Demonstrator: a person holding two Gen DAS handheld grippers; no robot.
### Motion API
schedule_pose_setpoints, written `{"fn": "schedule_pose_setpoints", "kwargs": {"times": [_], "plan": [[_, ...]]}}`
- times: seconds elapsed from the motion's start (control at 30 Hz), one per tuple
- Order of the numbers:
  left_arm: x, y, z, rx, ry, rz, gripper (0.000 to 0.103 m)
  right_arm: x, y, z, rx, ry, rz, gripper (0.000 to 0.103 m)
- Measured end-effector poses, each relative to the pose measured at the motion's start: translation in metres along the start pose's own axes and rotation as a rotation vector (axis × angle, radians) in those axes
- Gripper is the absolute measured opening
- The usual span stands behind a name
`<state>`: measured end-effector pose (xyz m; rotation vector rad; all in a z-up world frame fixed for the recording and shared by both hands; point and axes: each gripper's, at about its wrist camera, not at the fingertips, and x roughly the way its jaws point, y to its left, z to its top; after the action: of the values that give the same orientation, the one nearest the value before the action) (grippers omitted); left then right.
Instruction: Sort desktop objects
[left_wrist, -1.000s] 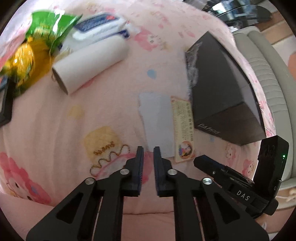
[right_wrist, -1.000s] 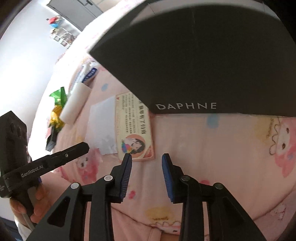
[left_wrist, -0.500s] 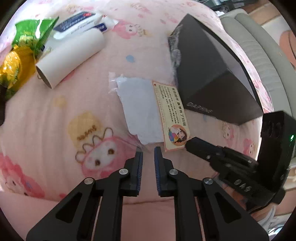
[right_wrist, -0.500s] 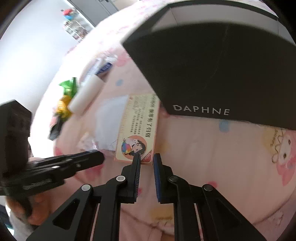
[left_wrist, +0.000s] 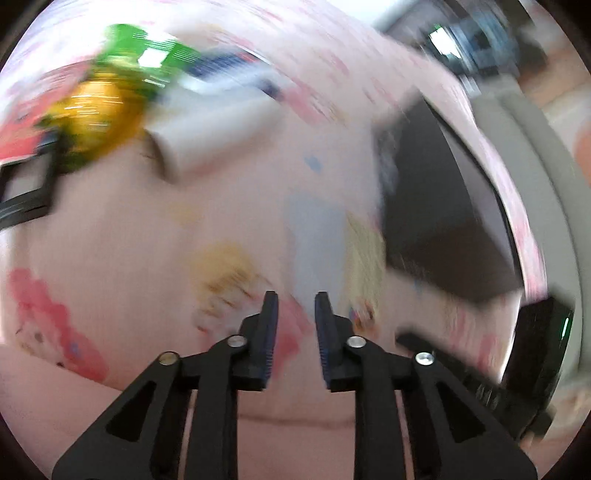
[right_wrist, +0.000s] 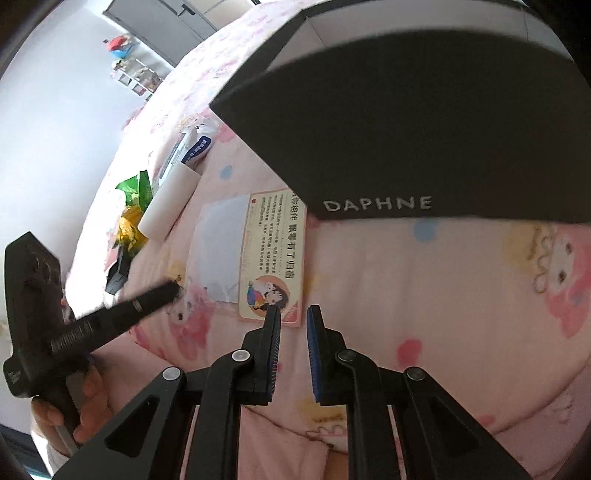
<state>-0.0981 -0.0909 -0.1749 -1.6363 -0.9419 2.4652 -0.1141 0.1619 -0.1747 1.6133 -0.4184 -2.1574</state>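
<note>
Setting: home bedroom. Pink cartoon-print bedsheet (right_wrist: 424, 295) fills view; white wall (right_wrist: 55, 129) at 10 o'clock, grey door (right_wrist: 159, 22) at 11, small toy shelf (right_wrist: 129, 70) beside it.

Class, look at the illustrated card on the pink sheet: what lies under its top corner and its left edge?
The illustrated card overlaps a white paper sheet along its left edge. Its top right corner slips beneath the black DAPHNE box. Anything further under the box is hidden.
</note>
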Motion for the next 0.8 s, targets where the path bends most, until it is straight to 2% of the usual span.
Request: {"fn": "schedule_pose_setpoints", "kwargs": {"times": [0.03, 0.1, 0.23, 0.33, 0.47, 0.53, 0.63, 0.7, 0.8], "plan": [[0.002, 0.005, 0.003, -0.038, -0.002, 0.003, 0.027, 0.004, 0.000, 0.001, 0.007, 0.006, 0.003, 0.016], [0.011, 0.002, 0.004, -0.025, 0.035, 0.036, 0.036, 0.014, -0.002, 0.004, 0.015, 0.024, -0.019, 0.023], [0.027, -0.008, 0.003, 0.034, 0.095, 0.081, 0.036, 0.031, -0.014, 0.009, 0.083, 0.063, -0.002, 0.024], [0.030, -0.010, 0.004, 0.044, 0.111, 0.092, 0.036, 0.027, -0.016, 0.008, 0.084, 0.047, 0.024, 0.024], [0.033, -0.016, 0.001, 0.060, 0.108, 0.112, 0.030, 0.024, -0.006, 0.003, 0.010, 0.039, -0.011, 0.023], [0.033, -0.017, -0.001, 0.066, 0.110, 0.106, 0.020, 0.022, -0.002, 0.001, -0.010, 0.035, 0.004, 0.019], [0.029, -0.019, -0.001, 0.082, 0.109, 0.064, 0.011, 0.015, 0.004, -0.002, -0.045, 0.021, 0.017, 0.015], [0.019, -0.022, -0.003, 0.108, 0.078, 0.027, 0.006, 0.008, 0.007, -0.004, -0.064, 0.004, 0.036, 0.012], [0.004, -0.026, -0.009, 0.148, 0.050, -0.039, 0.006, -0.006, 0.011, -0.007, -0.098, -0.027, 0.065, 0.011]]}}
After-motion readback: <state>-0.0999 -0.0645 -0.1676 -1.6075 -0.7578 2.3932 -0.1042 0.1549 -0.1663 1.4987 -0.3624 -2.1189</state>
